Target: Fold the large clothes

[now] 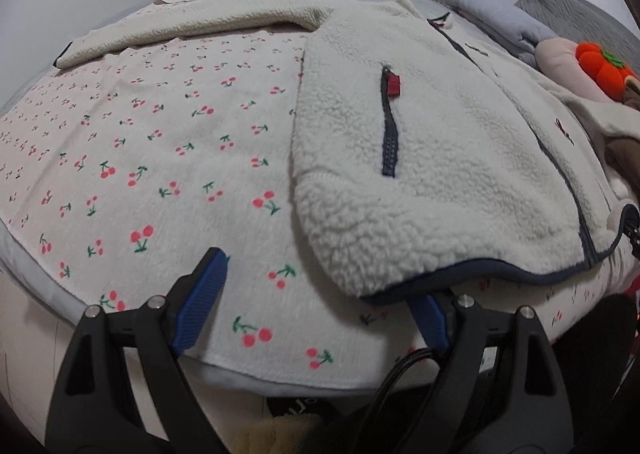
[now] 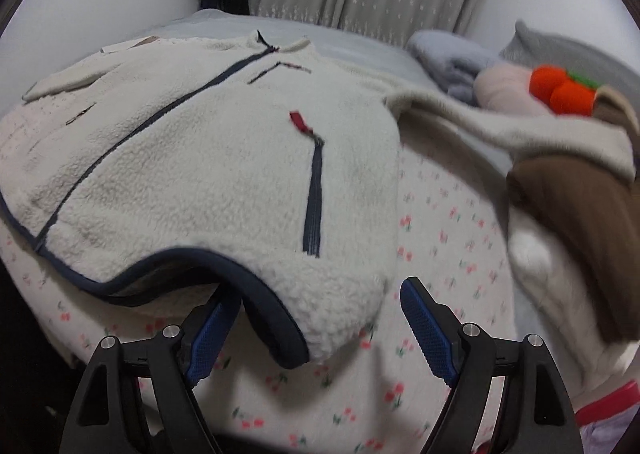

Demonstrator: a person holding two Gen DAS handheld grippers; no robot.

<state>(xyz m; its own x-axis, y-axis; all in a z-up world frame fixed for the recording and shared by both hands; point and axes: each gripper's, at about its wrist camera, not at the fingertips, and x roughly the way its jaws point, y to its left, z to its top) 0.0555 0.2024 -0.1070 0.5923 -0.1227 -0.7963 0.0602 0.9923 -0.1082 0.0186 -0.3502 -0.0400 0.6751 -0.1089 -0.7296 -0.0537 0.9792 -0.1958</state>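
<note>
Nearby | brown garment [image 2: 592, 214] | orange plush [image 2: 560, 88] | fleece jacket's [image 2: 200, 158] right

The jacket [image 1: 420, 158] lies on the blanket [image 1: 160, 174], a toy [image 1: 600, 68] behind to its right

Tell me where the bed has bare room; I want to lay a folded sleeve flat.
Free: the cherry-print blanket left of the fleece jacket, below its spread sleeve. A narrower strip lies between the jacket's right edge and the brown garment. Crowded: the right side, with that garment, the orange plush and the grey pillow.
</note>
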